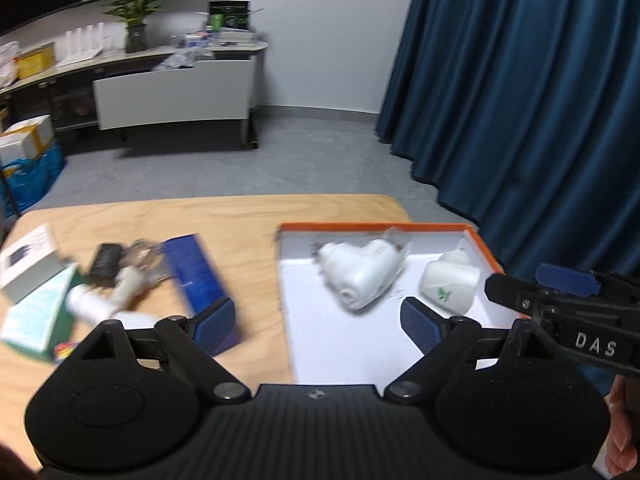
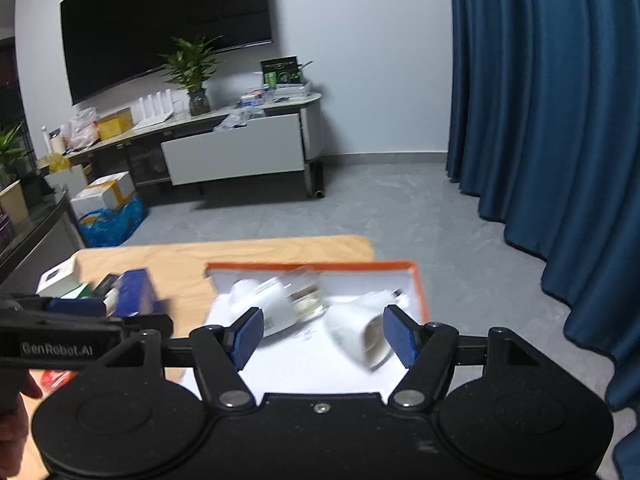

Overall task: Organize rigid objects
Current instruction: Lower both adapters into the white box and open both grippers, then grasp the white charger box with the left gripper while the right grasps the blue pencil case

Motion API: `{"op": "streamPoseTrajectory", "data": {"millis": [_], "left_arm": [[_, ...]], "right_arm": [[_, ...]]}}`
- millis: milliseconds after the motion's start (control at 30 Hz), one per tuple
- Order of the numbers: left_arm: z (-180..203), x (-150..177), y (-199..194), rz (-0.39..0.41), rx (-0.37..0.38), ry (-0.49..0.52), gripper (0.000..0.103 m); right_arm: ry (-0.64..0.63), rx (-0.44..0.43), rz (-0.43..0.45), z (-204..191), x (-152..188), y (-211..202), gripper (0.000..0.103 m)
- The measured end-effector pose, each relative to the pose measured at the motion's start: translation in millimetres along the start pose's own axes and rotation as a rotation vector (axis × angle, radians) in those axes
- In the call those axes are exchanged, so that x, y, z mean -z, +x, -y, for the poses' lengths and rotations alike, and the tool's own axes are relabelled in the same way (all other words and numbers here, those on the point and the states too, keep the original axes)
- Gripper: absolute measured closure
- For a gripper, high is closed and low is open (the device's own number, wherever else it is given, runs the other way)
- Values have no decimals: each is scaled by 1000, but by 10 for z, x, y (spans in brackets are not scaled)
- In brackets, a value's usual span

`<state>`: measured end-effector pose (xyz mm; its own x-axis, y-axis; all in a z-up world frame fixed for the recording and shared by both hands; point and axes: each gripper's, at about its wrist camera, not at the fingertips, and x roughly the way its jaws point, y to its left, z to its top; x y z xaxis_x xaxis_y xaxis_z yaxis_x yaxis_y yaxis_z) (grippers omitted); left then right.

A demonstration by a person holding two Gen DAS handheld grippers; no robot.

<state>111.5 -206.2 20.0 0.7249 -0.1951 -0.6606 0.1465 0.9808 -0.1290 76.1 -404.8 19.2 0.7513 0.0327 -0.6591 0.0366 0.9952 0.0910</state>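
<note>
- Left wrist view: left hand-held gripper (image 1: 316, 322) has its blue-padded fingers spread wide, nothing between them. It hangs over the near-left edge of the shallow orange-rimmed white cardboard box (image 1: 478, 240) standing on the light wooden counter (image 1: 240, 220).
- Inside the box, ahead and slightly right of the gripper's centre line: a white plastic elbow-shaped fitting (image 1: 356, 276), blurred. Further right, near the box's right wall, a white plastic plug adapter with a green mark (image 1: 450, 288).
- Left of the box, well apart from it: the unsorted pile. A dark blue rectangular carton (image 1: 200, 280) lies just beyond the left finger; beside it a white plastic T-shaped pipe piece (image 1: 108, 296), a small black block (image 1: 106, 260), a pale green and white carton (image 1: 36, 316) and a white and grey carton (image 1: 28, 256).
- The right hand-held gripper (image 1: 560, 284) pokes in from the right edge, over the box's right rim; its opening cannot be judged from here.
- Judgement: the next pick is probably from the left pile. Swing left, settle before closing since the frame is smeared, and take the blue carton across its narrow faces.
- Right wrist view: right hand-held gripper (image 2: 322, 334) also spread wide and empty, poised above the box (image 2: 420, 284). The adapter (image 2: 356, 336) lies just ahead between its fingers, nearer the right one, not touched.
- The pile, with the blue carton (image 2: 134, 292), sits well to the left, behind the left gripper's body.
</note>
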Motion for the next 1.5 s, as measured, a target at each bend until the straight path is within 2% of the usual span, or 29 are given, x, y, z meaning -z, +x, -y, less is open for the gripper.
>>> {"op": "streamPoseTrajectory", "data": {"millis": [400, 833, 1500], "left_arm": [[-607, 140, -414, 18, -110, -67, 11], [-1055, 254, -594, 34, -164, -116, 11], [-1489, 392, -564, 14, -199, -153, 11]], "right_arm": [[-19, -99, -38, -726, 220, -78, 23], [-60, -161, -61, -1338, 249, 7, 23], [-76, -209, -104, -1649, 329, 259, 23]]}}
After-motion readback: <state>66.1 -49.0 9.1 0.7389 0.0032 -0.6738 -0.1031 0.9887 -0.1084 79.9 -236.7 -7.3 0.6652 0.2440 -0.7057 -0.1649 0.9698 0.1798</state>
